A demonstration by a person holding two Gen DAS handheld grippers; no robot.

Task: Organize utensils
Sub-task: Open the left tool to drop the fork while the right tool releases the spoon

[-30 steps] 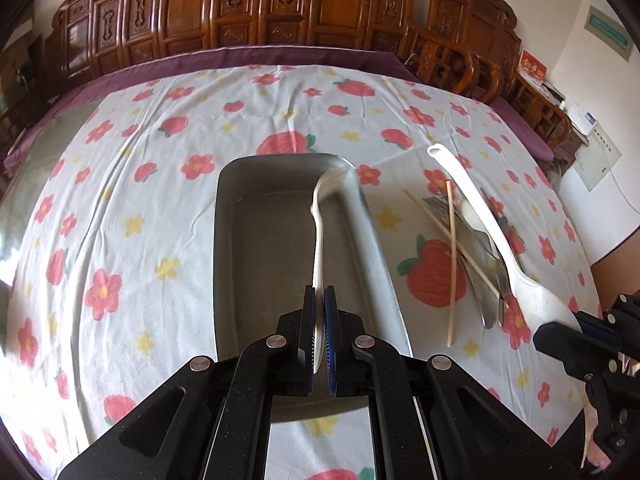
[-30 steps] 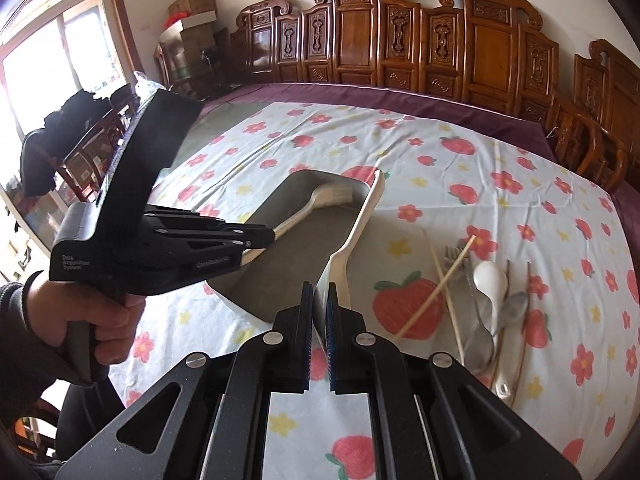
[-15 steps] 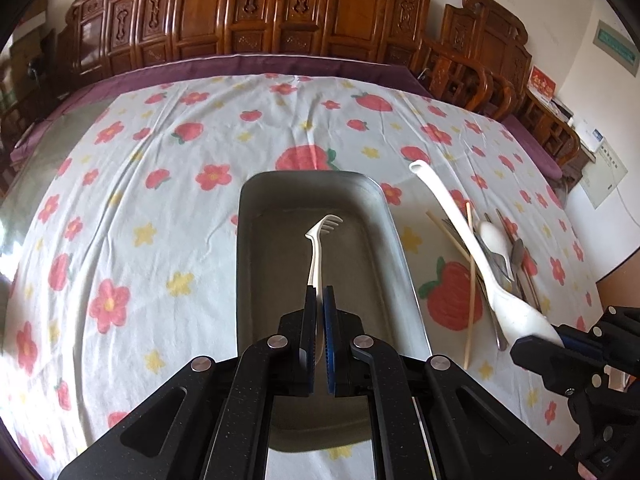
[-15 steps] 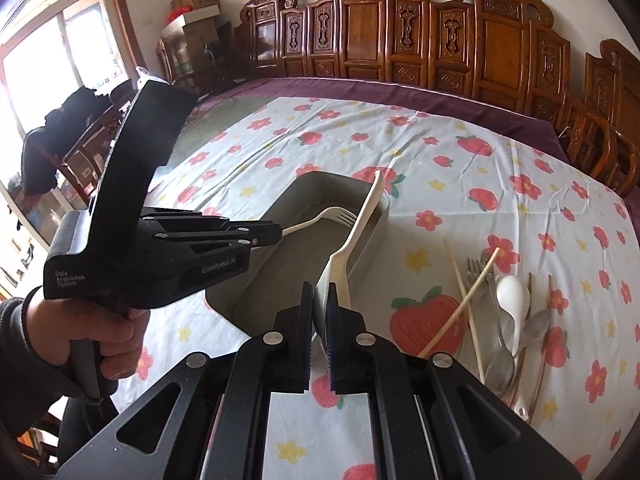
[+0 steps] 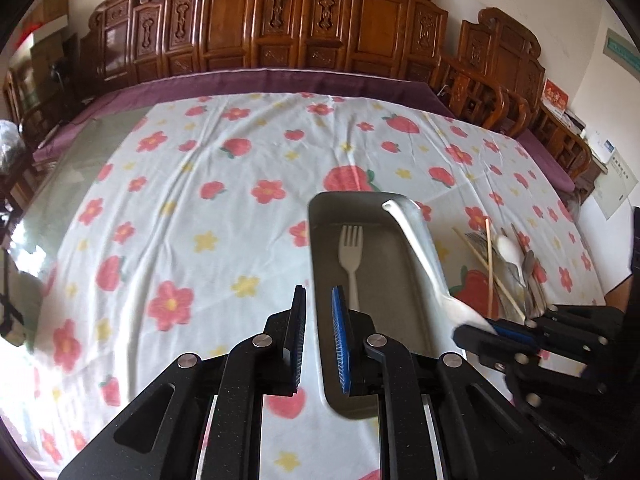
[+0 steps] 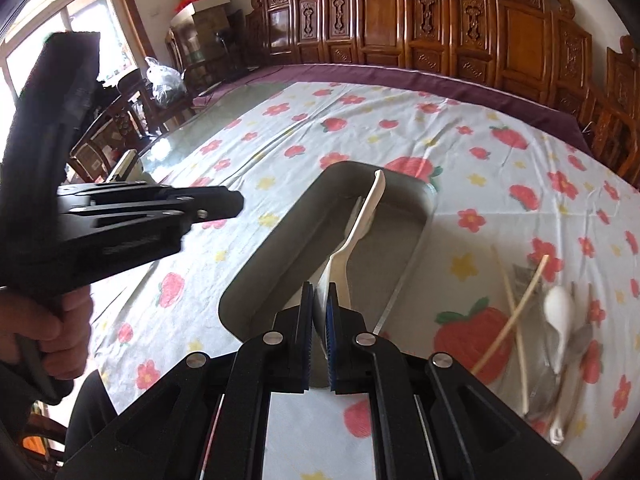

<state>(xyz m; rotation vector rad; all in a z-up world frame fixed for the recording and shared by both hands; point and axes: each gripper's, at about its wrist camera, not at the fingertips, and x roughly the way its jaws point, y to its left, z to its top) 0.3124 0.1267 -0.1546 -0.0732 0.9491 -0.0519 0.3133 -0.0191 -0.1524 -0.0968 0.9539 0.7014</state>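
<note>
I was working in what looked like a home dining room: a large table (image 5: 224,168) under a white cloth printed with red flowers and strawberries (image 6: 472,128), edged in purple. Carved dark-wood chairs (image 5: 280,28) stood along the far wall. Stacked cardboard boxes (image 6: 204,4) and a bright window (image 6: 44,44) filled the left corner, and a paper notice (image 5: 616,188) hung on the plain white wall.
</note>
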